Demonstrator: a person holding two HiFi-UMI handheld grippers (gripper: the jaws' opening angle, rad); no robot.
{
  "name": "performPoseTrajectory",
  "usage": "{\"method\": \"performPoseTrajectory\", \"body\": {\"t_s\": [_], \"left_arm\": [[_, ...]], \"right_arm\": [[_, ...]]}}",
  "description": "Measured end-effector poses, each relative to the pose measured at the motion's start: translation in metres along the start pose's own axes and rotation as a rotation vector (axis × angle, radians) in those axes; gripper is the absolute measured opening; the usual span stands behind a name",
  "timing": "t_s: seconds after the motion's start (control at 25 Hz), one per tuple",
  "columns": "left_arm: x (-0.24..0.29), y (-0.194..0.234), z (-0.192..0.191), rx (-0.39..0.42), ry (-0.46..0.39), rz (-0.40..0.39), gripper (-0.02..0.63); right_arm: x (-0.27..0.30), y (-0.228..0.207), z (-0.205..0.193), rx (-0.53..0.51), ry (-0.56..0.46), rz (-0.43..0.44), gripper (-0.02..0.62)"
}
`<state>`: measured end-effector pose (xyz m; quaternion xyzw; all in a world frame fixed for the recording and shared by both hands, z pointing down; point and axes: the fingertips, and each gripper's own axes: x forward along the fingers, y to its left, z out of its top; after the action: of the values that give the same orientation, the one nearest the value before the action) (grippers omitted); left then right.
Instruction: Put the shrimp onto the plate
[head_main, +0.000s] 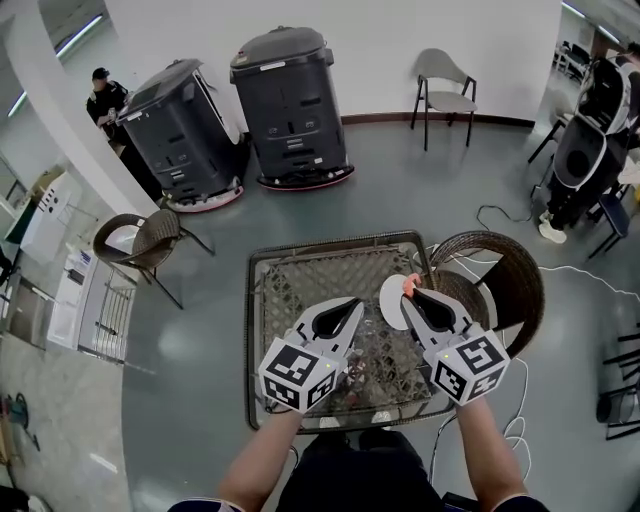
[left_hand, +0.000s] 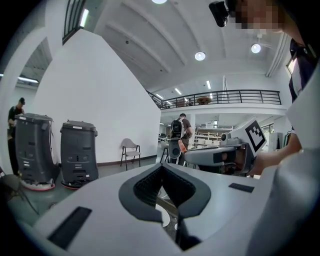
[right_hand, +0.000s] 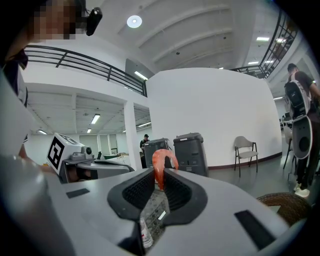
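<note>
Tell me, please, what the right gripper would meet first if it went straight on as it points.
Probably nothing near: the right gripper, shut on the shrimp, points level over the table; first would be the far machines.

Bright, even light from ceiling lamps (left_hand: 200, 56); fisheye edges bend and darken, perhaps slightly soft.

I'm looking at a square woven-wicker table (head_main: 300, 262) with a dark rim, standing on the grey floor (head_main: 200, 380). A white plate (head_main: 392, 300) lies flat on top, by the right edge. There's small clutter near the near edge, including a small bottle (right_hand: 145, 232); the rest is too blurred to tell.
</note>
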<state>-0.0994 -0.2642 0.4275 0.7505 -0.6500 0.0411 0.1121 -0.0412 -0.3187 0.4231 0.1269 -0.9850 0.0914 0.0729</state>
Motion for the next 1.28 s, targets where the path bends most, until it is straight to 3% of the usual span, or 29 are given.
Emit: {"method": "performPoseTrajectory", "body": {"t_s": [0.36,1.0,1.28], "left_arm": [[0.018,0.005,-0.012,-0.015,0.055,-0.002,0.008],[0.038,0.029,-0.047,-0.026,0.129,0.025,0.008],[0.048,0.03,-0.051,-0.036,0.144,0.018,0.008]], "right_arm": [[0.015,-0.032,-0.029,-0.019,0.109,-0.046,0.055],[0.068,-0.107,-0.229,0.051,0.577,-0.111,0.055],[0.098,-0.131,-0.283,0.067,0.698,-0.141,0.055]]}}
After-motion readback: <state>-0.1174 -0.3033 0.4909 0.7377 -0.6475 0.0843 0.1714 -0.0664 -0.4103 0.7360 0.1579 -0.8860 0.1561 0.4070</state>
